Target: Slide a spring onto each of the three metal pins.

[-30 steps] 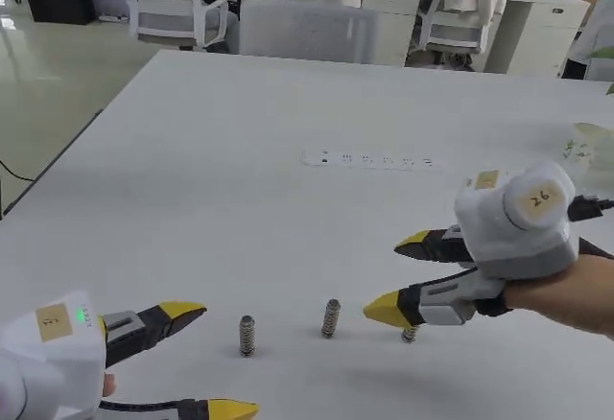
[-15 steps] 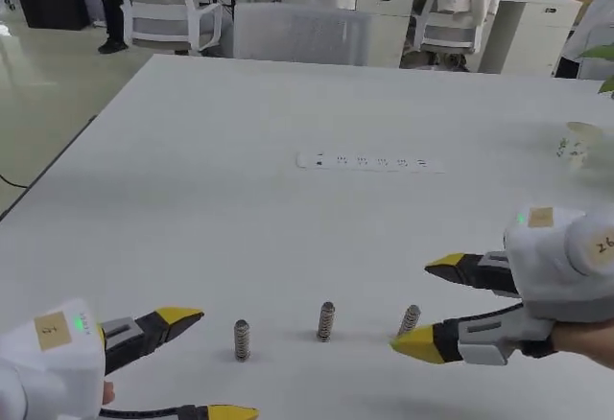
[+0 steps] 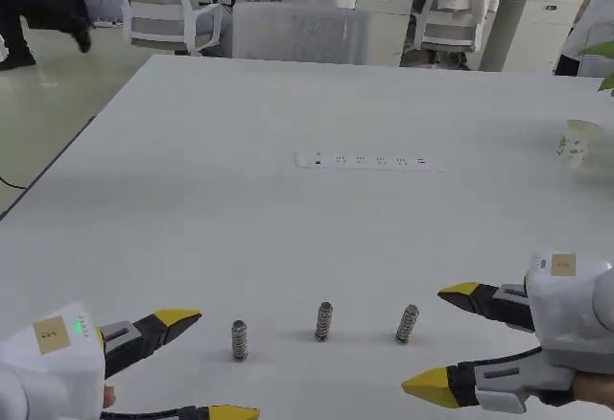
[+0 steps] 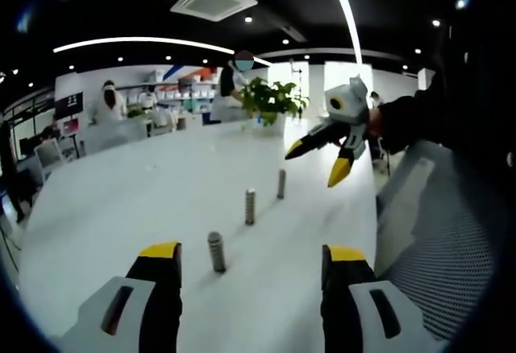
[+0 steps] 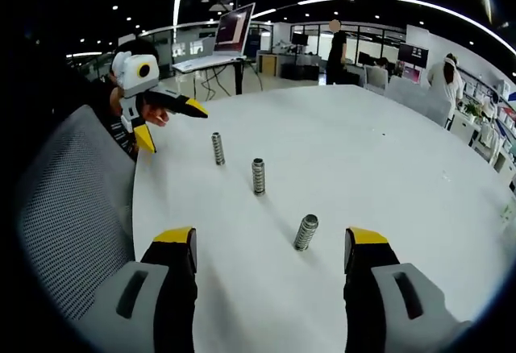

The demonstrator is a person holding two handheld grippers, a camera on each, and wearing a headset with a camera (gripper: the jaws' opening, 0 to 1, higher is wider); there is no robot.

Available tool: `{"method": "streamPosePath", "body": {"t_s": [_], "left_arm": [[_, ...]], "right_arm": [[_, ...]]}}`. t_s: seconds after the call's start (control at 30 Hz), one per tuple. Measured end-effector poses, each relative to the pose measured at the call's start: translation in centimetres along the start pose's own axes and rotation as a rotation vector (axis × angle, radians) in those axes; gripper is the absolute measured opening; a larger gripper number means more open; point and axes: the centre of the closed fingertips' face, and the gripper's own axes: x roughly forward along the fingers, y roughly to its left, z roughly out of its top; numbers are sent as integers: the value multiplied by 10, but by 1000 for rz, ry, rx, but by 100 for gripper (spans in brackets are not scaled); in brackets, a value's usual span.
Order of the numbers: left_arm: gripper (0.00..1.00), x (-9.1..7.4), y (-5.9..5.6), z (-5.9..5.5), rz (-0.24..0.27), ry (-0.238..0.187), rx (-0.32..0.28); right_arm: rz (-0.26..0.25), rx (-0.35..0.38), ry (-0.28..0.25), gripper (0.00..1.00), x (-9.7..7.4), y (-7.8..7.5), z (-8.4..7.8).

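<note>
Left tool (image 3: pixel 211 363) and right tool (image 3: pixel 434 338) gape wide, flanking three springs (image 3: pixel 324 321), seemingly on pins.

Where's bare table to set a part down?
Free: the wide table stretch between the power strip and the three springs, and beyond the strip to the far edge. Crowded: the near edge, where the springs stand between the open left gripper and right gripper.

Left gripper (image 3: pixel 219 363), right gripper (image 3: pixel 439 339) cut off at head-view edges.
</note>
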Motion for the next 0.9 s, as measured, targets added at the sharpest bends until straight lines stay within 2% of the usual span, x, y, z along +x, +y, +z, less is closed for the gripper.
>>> {"method": "streamPosePath", "body": {"t_s": [0.33, 0.67, 0.9], "left_arm": [[71, 2, 1, -1, 19, -5, -11], [82, 0, 6, -5, 43, -3, -48], [86, 1, 8, -6, 52, -9, -63]], "right_arm": [[-10, 27, -24, 76, 3, 1, 0], [-15, 36, -26, 78, 5, 2, 0], [-27, 52, -35, 80, 4, 0, 0]]}}
